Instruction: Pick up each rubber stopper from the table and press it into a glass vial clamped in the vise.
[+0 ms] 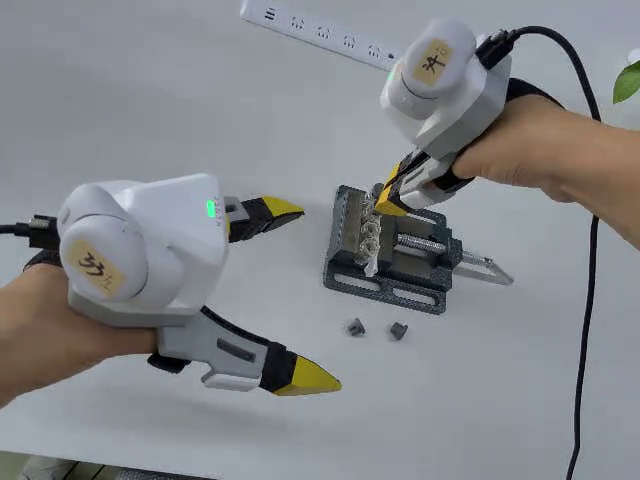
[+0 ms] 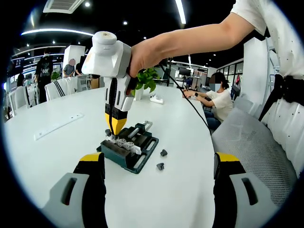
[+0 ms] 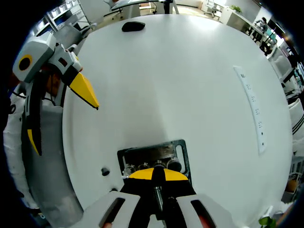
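A dark vise [image 1: 400,270] stands mid-table with a row of clear glass vials [image 1: 372,236] clamped in it. My right gripper [image 1: 390,205] is shut, its yellow tips pressed down onto the vials at the far end of the row; in its own view the shut tips [image 3: 156,174] cover the vise [image 3: 142,154]. Whether a stopper sits under them is hidden. Two grey rubber stoppers [image 1: 355,326] [image 1: 398,330] lie on the table just in front of the vise. My left gripper [image 1: 300,295] hangs wide open left of the vise, holding nothing, with the stoppers [image 2: 160,166] ahead between its jaws.
A white power strip [image 1: 320,30] lies at the table's far edge. A black cable [image 1: 590,260] runs down the right side. A green leaf [image 1: 628,80] shows at the right edge. The vise handle [image 1: 487,268] sticks out to the right. Other people sit beyond the table.
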### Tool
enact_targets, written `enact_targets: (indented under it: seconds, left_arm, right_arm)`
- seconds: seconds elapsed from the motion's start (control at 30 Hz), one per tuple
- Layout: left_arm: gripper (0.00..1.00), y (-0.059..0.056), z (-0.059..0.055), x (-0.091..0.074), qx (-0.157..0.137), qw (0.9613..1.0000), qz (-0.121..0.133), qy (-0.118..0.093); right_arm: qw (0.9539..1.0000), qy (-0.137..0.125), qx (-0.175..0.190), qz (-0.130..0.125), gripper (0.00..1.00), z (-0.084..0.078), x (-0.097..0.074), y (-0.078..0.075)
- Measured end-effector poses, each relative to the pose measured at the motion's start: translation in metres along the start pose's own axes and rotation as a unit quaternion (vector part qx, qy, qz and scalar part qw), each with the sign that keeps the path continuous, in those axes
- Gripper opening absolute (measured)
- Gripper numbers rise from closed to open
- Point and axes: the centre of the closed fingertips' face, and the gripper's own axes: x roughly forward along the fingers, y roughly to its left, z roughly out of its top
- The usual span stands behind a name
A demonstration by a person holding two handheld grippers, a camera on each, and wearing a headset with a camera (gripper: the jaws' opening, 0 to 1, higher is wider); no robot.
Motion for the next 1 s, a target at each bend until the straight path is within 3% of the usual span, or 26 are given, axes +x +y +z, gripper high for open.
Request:
enact_targets:
  seconds: [0.77, 1.0]
  left_arm:
    - [0.95, 0.0006, -0.0003, -0.0014, -0.002, 1.0000, 0.002, 0.000]
    - [0.95, 0.0000, 0.0007, -0.0007, -0.001, 1.0000, 0.001, -0.001]
  right_arm:
    - [1.0000, 0.009, -0.001, 0.001, 0.00, -0.0019, -0.0008, 0.0031]
    - [0.9999, 0.000, 0.008, 0.010, 0.00, -0.0031, -0.0006, 0.0017]
